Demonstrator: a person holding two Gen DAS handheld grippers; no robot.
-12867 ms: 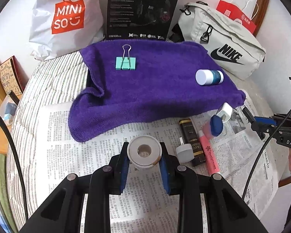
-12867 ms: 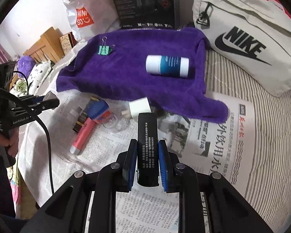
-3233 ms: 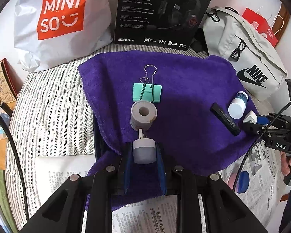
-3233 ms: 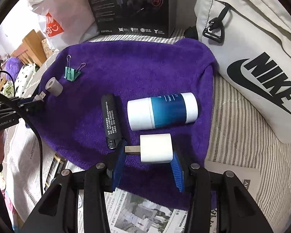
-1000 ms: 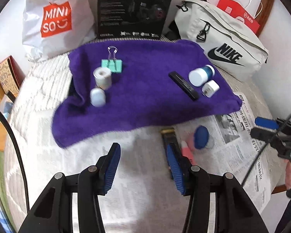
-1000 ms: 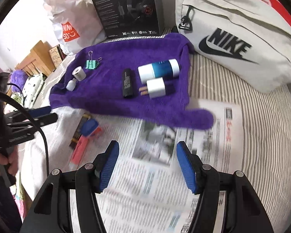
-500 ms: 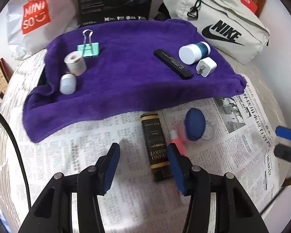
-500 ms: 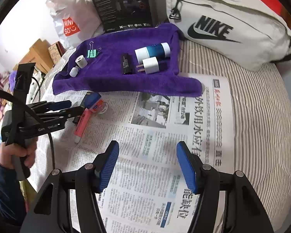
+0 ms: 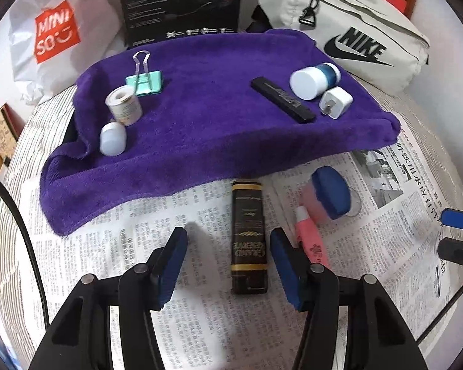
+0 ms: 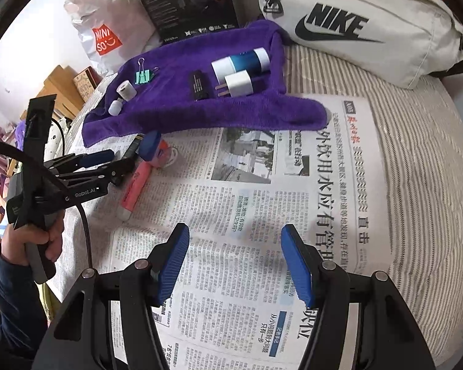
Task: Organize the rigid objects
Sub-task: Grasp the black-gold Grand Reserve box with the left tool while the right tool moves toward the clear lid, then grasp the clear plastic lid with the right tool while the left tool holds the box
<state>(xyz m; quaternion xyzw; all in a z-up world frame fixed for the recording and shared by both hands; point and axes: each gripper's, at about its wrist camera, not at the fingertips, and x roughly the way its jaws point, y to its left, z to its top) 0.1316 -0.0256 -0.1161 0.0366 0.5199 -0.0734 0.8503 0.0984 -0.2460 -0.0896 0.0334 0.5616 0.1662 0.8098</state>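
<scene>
On purple towel [image 9: 206, 117], 6 items, perhaps 3 on newspaper [image 9: 169, 215]

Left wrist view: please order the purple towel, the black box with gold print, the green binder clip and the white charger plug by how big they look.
1. purple towel, by far the largest.
2. black box with gold print, though it lies nearest the camera.
3. green binder clip and white charger plug look alike; I would not rank them.
</scene>
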